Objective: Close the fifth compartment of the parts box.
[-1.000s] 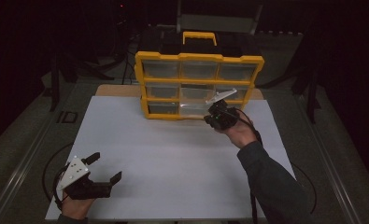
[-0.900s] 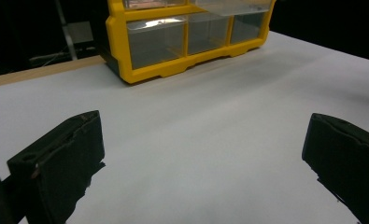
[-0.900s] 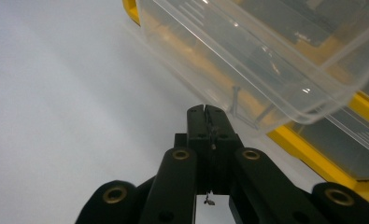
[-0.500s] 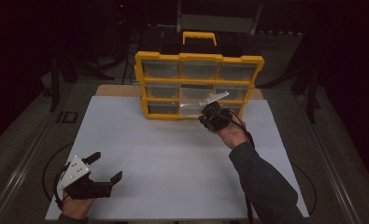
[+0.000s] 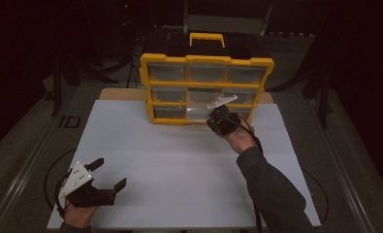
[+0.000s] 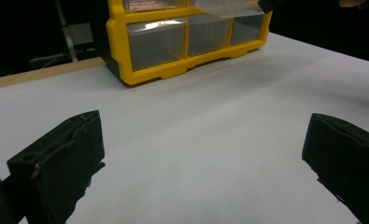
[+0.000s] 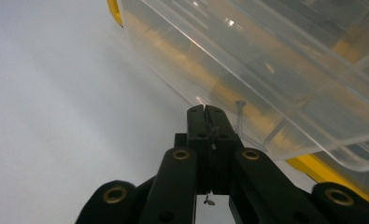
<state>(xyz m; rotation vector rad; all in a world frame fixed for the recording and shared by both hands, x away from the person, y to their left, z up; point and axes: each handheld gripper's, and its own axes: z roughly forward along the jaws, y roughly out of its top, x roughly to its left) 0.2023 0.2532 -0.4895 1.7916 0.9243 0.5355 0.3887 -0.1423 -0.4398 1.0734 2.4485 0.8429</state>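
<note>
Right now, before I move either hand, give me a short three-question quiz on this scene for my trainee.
1. True or false: the left tongs are shut on a drawer.
2. The organiser has a frame that is: A red, B yellow, C blue.
3. Which tongs, jaws shut, sit at the pulled-out clear drawer?
Key: 1 false, they stand open and empty over the white sheet. 2 B. 3 the right tongs.
</note>
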